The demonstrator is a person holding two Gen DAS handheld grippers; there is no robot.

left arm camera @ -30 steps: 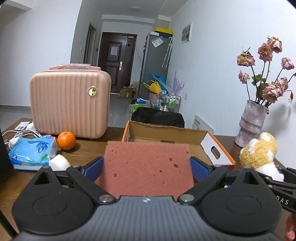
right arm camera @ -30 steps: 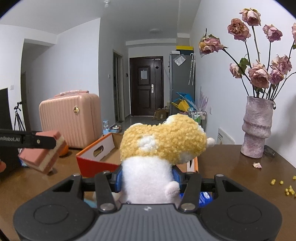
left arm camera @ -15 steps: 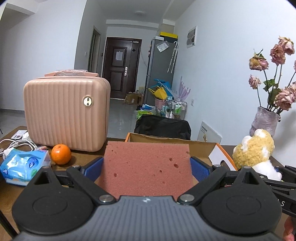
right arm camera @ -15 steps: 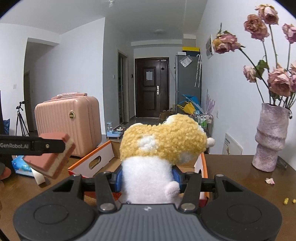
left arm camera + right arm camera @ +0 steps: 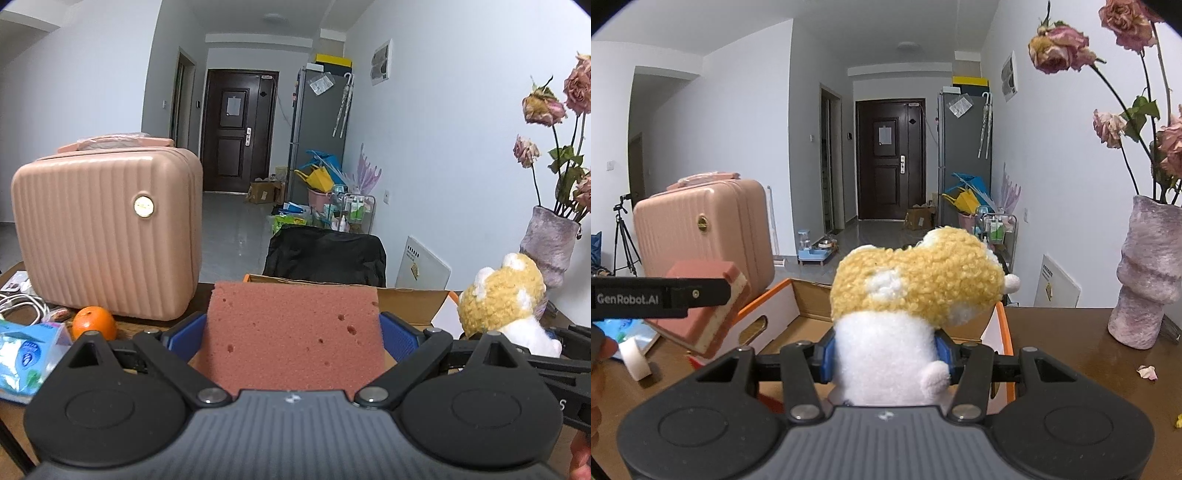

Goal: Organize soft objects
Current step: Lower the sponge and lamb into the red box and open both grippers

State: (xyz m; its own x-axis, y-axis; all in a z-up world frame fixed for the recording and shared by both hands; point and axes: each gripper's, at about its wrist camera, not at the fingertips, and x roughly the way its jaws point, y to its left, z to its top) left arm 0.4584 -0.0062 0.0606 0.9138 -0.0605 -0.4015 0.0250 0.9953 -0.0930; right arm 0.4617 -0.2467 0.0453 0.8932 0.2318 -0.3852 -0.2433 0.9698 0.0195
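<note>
A white-walled room ran back to a dark door, and a brown wooden table [image 5: 1071,354] filled the foreground. On it, at the left, stood a ribbed pink suitcase [image 5: 107,236]. An open cardboard box [image 5: 798,317] with orange edges sat in the middle of the table, likely the place meant for the soft things. A purple-grey vase [image 5: 1148,273] of dried roses stood at the right by the wall.

The left tongs [image 5: 293,332] pinched a pink sponge [image 5: 295,328] by its two sides, holding it in the air at the near edge of the box. The right tongs [image 5: 884,350] squeezed the white body of a yellow and white plush toy [image 5: 916,280], its head upright over the box opening. Both seemed held there so they could be dropped inside.

Smaller things lay at the left: a blue tissue pack [image 5: 27,354], an orange [image 5: 94,323] and a roll of white tape [image 5: 635,356].
</note>
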